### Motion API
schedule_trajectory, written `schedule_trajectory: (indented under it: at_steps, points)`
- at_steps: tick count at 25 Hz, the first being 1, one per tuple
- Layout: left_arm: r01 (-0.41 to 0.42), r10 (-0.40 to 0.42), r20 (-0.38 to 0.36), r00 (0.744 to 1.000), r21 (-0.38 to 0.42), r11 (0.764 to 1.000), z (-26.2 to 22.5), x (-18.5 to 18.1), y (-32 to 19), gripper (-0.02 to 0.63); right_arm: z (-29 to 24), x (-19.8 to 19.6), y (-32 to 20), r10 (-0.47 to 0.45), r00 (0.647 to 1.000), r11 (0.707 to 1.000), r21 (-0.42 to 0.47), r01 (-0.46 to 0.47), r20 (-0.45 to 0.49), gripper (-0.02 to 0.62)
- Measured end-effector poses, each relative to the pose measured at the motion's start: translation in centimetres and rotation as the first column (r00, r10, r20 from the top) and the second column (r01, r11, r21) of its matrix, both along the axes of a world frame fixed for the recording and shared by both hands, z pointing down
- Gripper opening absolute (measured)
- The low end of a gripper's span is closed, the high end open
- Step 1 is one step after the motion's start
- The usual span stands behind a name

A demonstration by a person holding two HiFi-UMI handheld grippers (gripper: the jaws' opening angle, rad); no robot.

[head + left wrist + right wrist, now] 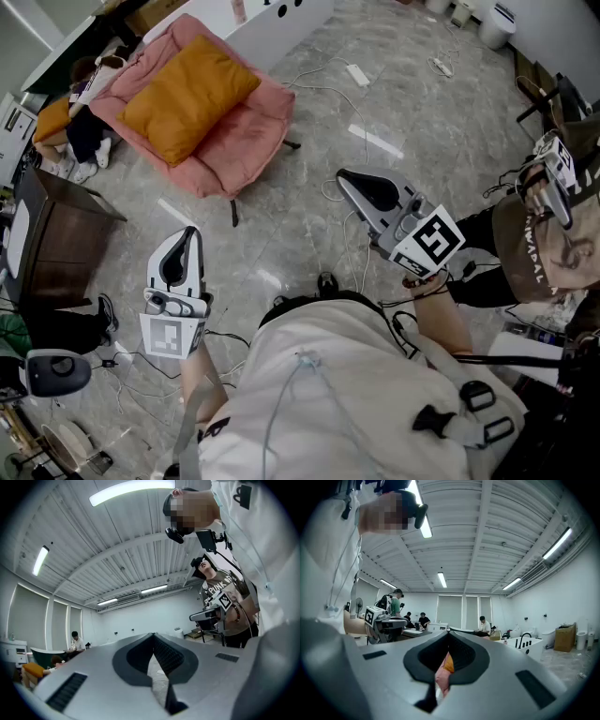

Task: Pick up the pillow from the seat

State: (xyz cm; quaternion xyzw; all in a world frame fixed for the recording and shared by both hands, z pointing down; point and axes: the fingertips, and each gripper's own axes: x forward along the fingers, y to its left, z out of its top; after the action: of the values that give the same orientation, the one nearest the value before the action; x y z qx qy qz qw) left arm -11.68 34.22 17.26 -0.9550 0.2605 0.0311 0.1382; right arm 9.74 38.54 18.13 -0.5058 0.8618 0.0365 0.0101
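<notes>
An orange pillow (187, 96) lies on the seat of a pink padded chair (246, 141) at the upper left of the head view. Both grippers are held up in the air, well short of the chair. My left gripper (194, 231) is shut with nothing in it, its tips toward the chair's near edge. My right gripper (341, 175) is also shut and empty, off to the chair's right. In the right gripper view a slice of the orange pillow (448, 663) and the pink chair (442, 680) shows through the slit below the closed jaws (449, 633). The left gripper view shows closed jaws (153, 634) and grey floor beyond.
A dark wooden cabinet (52, 239) stands left of me. A person (80, 112) sits on the floor behind the chair, and another person (544, 253) stands close at my right. Cables (342, 94) and a power strip (357, 73) lie on the marble floor.
</notes>
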Motion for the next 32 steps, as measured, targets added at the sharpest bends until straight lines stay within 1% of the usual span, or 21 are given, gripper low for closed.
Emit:
schedule_trajectory:
  at_steps: [3, 6, 14, 18, 24, 27, 31, 32]
  points:
    - [0.026, -0.027, 0.021, 0.999, 0.003, 1.0, 0.3, -0.2, -0.1, 0.009, 0.0, 0.0, 0.2, -0.003, 1.0, 1.0, 0.001, 0.003, 0.001, 0.014]
    - [0.033, -0.033, 0.028, 0.999, 0.003, 0.999, 0.5, -0.2, 0.1, 0.009, 0.1, 0.1, 0.4, -0.006, 1.0, 1.0, 0.002, 0.006, 0.003, 0.015]
    - [0.032, -0.032, 0.02, 0.999, -0.006, 0.999, 0.2, 0.1, 0.3, 0.009, 0.0, 0.0, 0.5, -0.02, 1.0, 1.0, 0.01, 0.02, 0.01, 0.015]
    - [0.016, -0.016, -0.002, 1.0, -0.001, 1.0, -0.3, 0.7, 0.7, 0.009, -0.3, 0.5, 0.9, -0.013, 1.0, 1.0, 0.007, 0.013, 0.007, 0.015]
    - [0.043, -0.043, 0.017, 0.999, -0.002, 0.999, -0.4, 0.4, 0.7, 0.009, -0.2, 0.4, 0.8, -0.033, 0.999, 0.999, 0.005, 0.033, 0.015, 0.015]
    - [0.033, -0.034, 0.016, 0.999, 0.01, 0.999, -0.2, 1.4, 0.3, 0.009, 0.0, 1.3, 0.5, -0.037, 0.999, 0.999, 0.009, 0.037, 0.009, 0.015]
    - [0.067, -0.068, 0.072, 0.995, 0.004, 0.998, 1.3, 1.7, 0.6, 0.009, 0.8, 1.9, 0.4, -0.066, 0.998, 0.998, 0.002, 0.066, 0.013, 0.015]
    - [0.072, -0.071, 0.073, 0.995, -0.001, 0.997, 1.5, 1.7, 0.7, 0.009, 1.1, 1.9, 0.5, -0.065, 0.998, 0.998, -0.004, 0.065, 0.014, 0.015]
